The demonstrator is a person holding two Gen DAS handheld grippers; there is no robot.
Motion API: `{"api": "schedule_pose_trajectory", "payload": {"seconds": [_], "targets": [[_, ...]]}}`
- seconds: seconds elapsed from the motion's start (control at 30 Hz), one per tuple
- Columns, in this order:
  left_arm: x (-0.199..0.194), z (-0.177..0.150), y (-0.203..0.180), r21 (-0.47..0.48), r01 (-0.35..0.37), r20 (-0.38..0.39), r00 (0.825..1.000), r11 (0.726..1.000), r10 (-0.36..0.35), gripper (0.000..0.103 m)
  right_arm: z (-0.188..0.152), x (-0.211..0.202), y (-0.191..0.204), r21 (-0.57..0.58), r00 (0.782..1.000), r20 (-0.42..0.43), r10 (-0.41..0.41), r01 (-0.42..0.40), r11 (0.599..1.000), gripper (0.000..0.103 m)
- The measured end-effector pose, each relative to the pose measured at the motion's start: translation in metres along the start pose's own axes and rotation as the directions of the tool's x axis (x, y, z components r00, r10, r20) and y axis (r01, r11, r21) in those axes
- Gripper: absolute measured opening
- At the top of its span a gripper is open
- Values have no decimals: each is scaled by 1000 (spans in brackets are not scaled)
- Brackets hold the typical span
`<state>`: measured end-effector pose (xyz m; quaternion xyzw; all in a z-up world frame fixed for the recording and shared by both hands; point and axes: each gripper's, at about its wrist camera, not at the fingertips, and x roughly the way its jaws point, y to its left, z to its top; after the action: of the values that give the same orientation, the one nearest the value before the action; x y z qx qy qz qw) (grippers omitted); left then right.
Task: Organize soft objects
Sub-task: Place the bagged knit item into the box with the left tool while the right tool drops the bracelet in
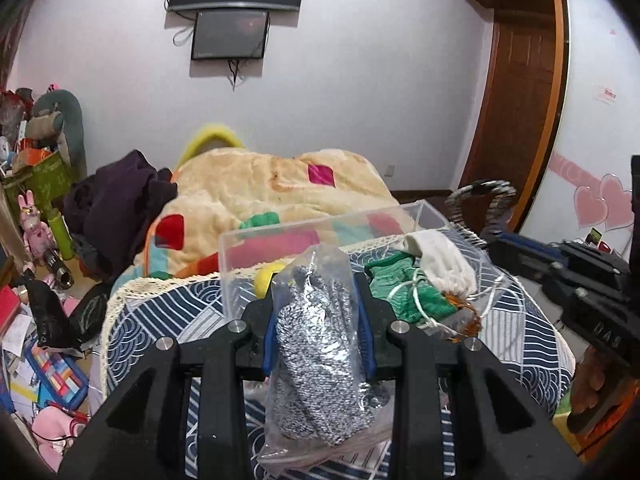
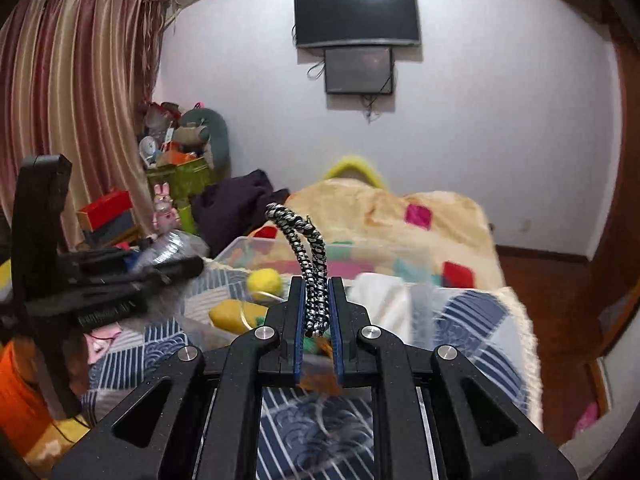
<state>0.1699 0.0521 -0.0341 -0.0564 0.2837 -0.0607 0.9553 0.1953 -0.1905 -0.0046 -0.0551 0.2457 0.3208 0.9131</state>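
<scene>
Nearest the left wrist camera, the left gripper [image 1: 318, 312] clamps a clear plastic bag of grey-and-white knit [image 1: 320, 352], its long axis running near to far between the blue pads, the lower end drooping toward the camera. Directly beyond, on the bed's blue wave-patterned cover [image 1: 160, 320], stands an open clear plastic box [image 1: 280, 240]; it already holds a yellow ball [image 1: 266, 280], a green knitted piece [image 1: 404, 292] with white cord, and a white cloth pouch [image 1: 440, 260]. At far right, the right gripper [image 1: 486, 200] carries a black-and-white braided rope [image 1: 480, 190] above the box's right end. Seen from the right wrist, the right gripper [image 2: 318, 308] is closed narrowly on that braided rope [image 2: 304, 240], which loops up and leftward; the clear plastic box [image 2: 240, 248] lies just ahead and below. Judgement: both loads sit near the box opening, the left one the closer along its own axis; a short forward carry and release would deposit each
</scene>
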Motion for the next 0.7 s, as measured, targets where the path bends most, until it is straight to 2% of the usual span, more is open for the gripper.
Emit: {"api": "schedule_pose_trajectory", "payload": {"seconds": [0.23, 0.3, 0.37, 0.47, 0.53, 0.57, 0.63, 0.7], "targets": [[42, -2, -3, -8, 24, -94, 995, 1000, -24, 33, -7, 52, 1, 40, 990, -136, 38, -33, 999, 11], [49, -3, -4, -6, 27, -111, 993, 1000, -28, 38, -11, 58, 1, 45, 985, -165, 41, -34, 998, 13], [53, -3, -6, -11, 20, -116, 993, 1000, -22, 52, -15, 60, 0, 38, 982, -186, 33, -27, 999, 15], [54, -5, -3, -24, 5, -119, 993, 1000, -7, 59, -21, 58, 1, 14, 979, -204, 18, -16, 1000, 25], [54, -6, 1, -44, 11, -126, 992, 999, -17, 64, -21, 52, 0, 13, 980, -199, 19, -17, 1000, 38], [52, -7, 2, -54, 16, -126, 992, 998, -22, 66, -21, 48, -2, 13, 981, -192, 14, -12, 1000, 40], [46, -8, 3, -67, 22, -118, 993, 998, -30, 66, -19, 40, -3, 4, 985, -175, 1, 0, 1000, 50], [37, -8, 2, -64, 19, -102, 994, 998, -26, 66, -18, 35, -2, -7, 987, -159, -12, 11, 1000, 53]]}}
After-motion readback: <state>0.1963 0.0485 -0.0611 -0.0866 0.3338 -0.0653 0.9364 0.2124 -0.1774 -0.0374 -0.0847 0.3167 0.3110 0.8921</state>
